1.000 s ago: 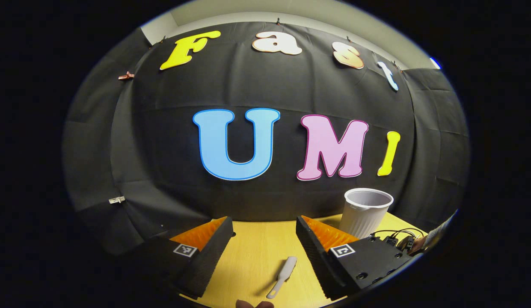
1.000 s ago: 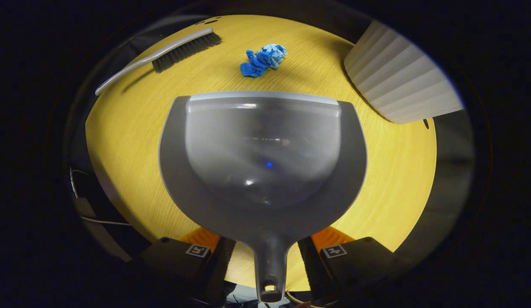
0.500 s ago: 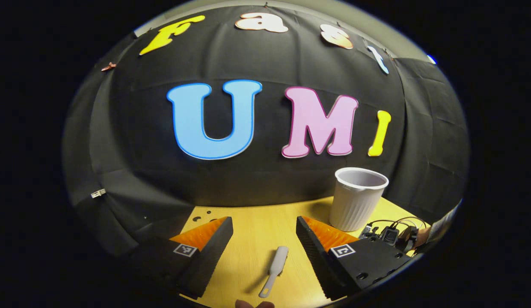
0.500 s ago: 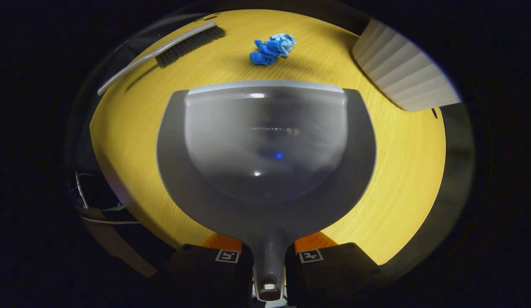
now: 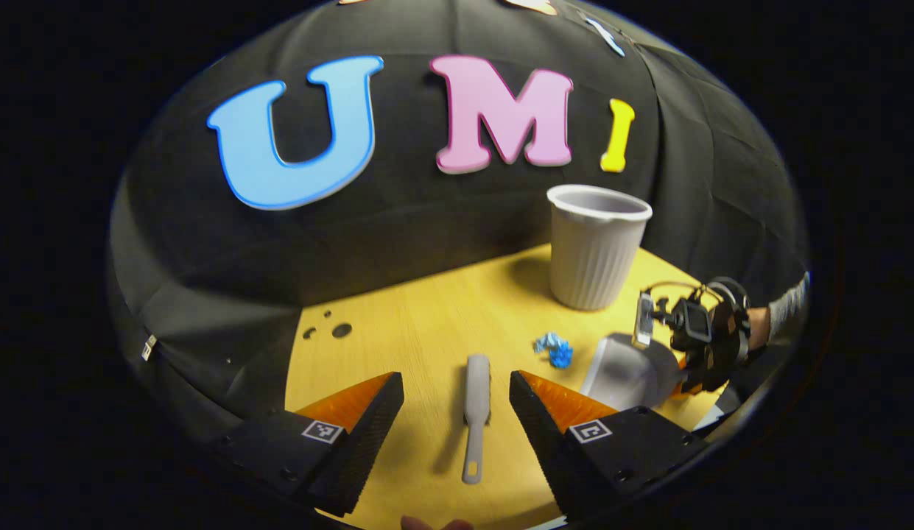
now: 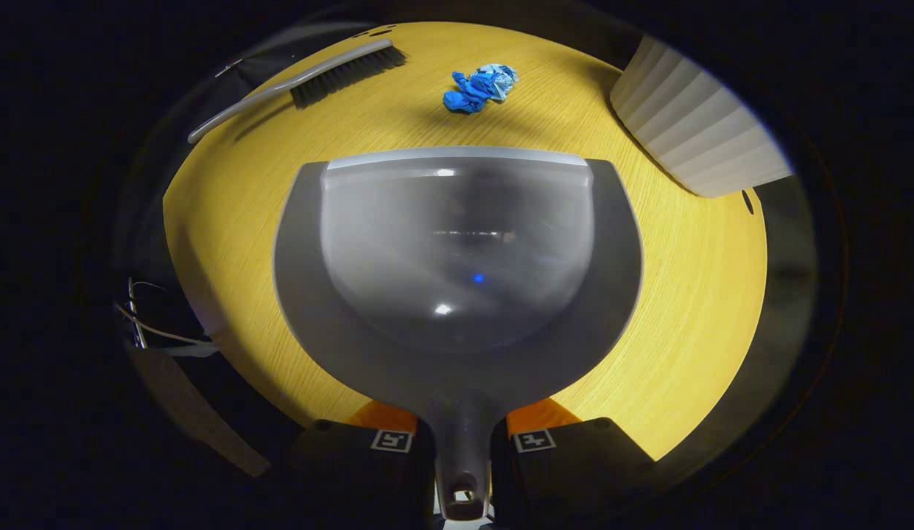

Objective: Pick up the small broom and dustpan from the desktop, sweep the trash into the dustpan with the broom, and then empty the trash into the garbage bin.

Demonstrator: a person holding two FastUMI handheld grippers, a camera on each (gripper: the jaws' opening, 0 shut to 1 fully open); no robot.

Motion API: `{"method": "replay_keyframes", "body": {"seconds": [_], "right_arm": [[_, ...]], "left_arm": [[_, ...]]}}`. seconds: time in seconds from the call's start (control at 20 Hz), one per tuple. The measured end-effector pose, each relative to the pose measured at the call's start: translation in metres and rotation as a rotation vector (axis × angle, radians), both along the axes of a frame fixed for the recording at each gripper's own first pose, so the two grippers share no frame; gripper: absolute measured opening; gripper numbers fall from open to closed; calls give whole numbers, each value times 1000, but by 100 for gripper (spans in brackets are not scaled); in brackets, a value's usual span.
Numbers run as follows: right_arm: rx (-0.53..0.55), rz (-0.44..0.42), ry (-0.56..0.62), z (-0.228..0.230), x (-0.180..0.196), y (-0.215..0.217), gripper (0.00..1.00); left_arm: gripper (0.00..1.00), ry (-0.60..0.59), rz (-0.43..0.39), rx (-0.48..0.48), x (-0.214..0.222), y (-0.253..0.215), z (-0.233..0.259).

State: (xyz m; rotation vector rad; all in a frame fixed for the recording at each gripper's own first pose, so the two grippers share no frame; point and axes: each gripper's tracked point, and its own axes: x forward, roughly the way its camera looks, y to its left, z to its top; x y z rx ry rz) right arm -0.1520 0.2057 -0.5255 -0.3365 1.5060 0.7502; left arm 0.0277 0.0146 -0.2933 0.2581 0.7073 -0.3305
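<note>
Right hand-held gripper (image 6: 462,442): both fingers closed tight on the dustpan (image 6: 457,272) handle; pan sits on the yellow desk (image 6: 692,309).

Left hand-held gripper (image 5: 457,401): jaws wide apart, holding nothing, above the broom (image 5: 476,401) handle.

Relative to the dustpan: blue crumpled trash (image 6: 477,87) just beyond its front lip, broom farther beyond and left, ribbed garbage bin (image 6: 696,129) beyond and right.

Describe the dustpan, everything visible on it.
The dustpan looks like smooth grey plastic: a rounded, glossy scoop with a paler straight front lip and a short handle ending in a hanging hole. It is empty. The right tongs are shut on the handle, both fingers pressing its sides. Its lip faces the crumpled blue trash, apart from it, over the yellow desktop. Whether the lip touches the wood is unclear.
</note>
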Motion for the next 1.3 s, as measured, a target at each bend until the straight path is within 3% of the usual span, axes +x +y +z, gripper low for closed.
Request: {"method": "replay_keyframes", "body": {"seconds": [0.25, 0.65, 1.15, 1.3], "right_arm": [[8, 14, 4, 1, 0, 0, 35], [11, 18, 6, 1, -1, 1, 35], [11, 15, 5, 0, 0, 1, 35], [12, 16, 6, 0, 0, 0, 35]], "left_arm": [[95, 304, -11, 97, -34, 23, -76], [95, 565, -64, 180, -13, 12, -141], [93, 690, -55, 239, -2, -4, -190], [83, 705, -46, 255, -3, -5, -203]]}}
